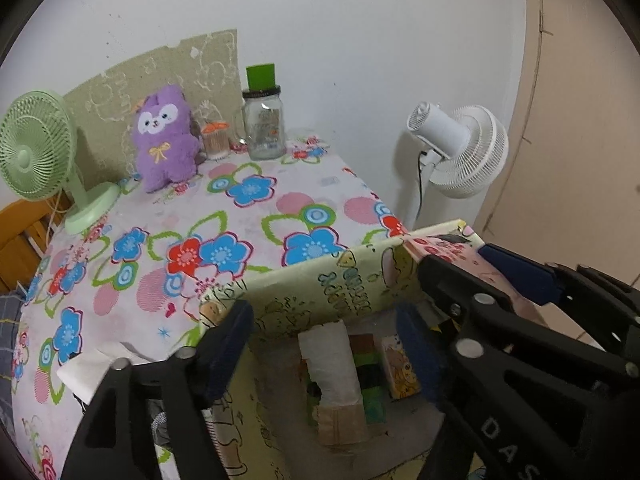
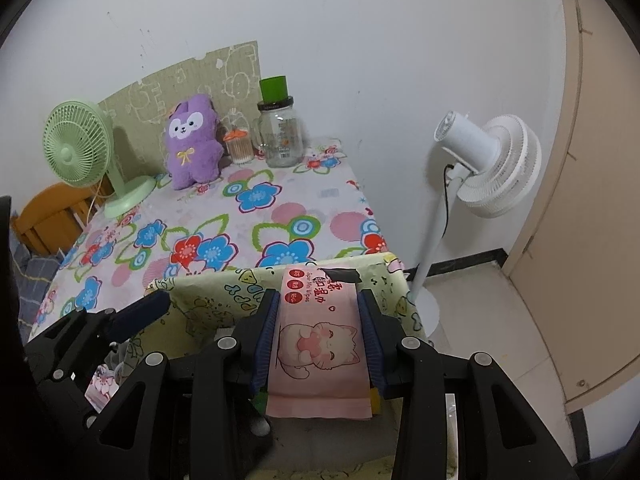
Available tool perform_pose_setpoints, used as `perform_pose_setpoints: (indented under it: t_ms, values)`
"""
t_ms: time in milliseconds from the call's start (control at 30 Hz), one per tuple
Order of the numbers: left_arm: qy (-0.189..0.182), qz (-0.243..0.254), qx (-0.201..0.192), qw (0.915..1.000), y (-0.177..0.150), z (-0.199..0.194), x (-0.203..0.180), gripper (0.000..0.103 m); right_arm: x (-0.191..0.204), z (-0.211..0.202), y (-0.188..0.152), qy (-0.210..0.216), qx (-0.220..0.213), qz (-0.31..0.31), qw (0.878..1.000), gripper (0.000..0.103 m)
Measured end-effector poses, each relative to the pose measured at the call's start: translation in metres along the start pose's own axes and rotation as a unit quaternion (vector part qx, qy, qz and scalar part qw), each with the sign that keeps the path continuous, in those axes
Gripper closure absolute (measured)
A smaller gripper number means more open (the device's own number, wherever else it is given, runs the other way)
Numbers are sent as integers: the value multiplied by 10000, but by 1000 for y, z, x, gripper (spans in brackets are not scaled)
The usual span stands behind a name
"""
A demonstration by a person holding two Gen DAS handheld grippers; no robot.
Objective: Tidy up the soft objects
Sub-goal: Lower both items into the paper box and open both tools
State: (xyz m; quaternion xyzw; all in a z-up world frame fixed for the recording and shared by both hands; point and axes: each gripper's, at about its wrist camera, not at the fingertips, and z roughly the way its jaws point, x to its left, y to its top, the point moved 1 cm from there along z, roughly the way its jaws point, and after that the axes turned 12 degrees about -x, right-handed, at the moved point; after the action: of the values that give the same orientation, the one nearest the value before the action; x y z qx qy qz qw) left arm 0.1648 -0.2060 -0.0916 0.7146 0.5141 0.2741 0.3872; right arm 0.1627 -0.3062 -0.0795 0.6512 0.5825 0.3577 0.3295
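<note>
A yellow cartoon-print box (image 1: pixel 320 292) stands open at the table's near right corner; it also shows in the right wrist view (image 2: pixel 208 300). My right gripper (image 2: pixel 320 336) is shut on a pink wet-wipes pack (image 2: pixel 316 344) and holds it over the box's far rim. The pack's end shows in the left wrist view (image 1: pixel 452 252). My left gripper (image 1: pixel 324 344) is open over the box, above a white roll (image 1: pixel 332 364) and small packs inside. A purple plush (image 1: pixel 164 136) sits upright at the back of the table, also in the right wrist view (image 2: pixel 192 140).
A green desk fan (image 1: pixel 36 148) stands back left. A glass jar with a green lid (image 1: pixel 262 120) and a cotton-swab cup (image 1: pixel 216 140) stand by the wall. A white floor fan (image 2: pixel 480 164) stands right of the table. A white tissue (image 1: pixel 96 368) lies near my left fingers.
</note>
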Motion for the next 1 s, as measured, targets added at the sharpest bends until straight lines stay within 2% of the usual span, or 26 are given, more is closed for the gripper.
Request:
perform_pose_setpoints:
  t_ms: [133, 267, 333, 400, 733, 1000]
  values:
    - [-64, 42, -27, 10000, -1, -3, -1, 16, 1, 4, -1, 102, 55, 51, 9999, 60]
    - [-68, 22, -54, 10000, 0, -5, 0, 14, 3, 2, 0, 159, 35, 44, 9999, 58]
    - [-72, 22, -68, 9999, 0, -6, 0, 12, 5, 0, 0, 162, 33, 18, 9999, 52]
    - [-51, 21, -88, 9999, 0, -9, 1, 10, 5, -3, 0, 154, 14, 41, 9999, 39]
    - [-82, 57, -265, 9996, 3, -30, 3, 8, 11, -25, 4, 69, -187, 49, 9998, 28]
    - [32, 130, -461, 9988, 7, -54, 10, 3, 20, -50, 7, 14, -413, 71, 9991, 19]
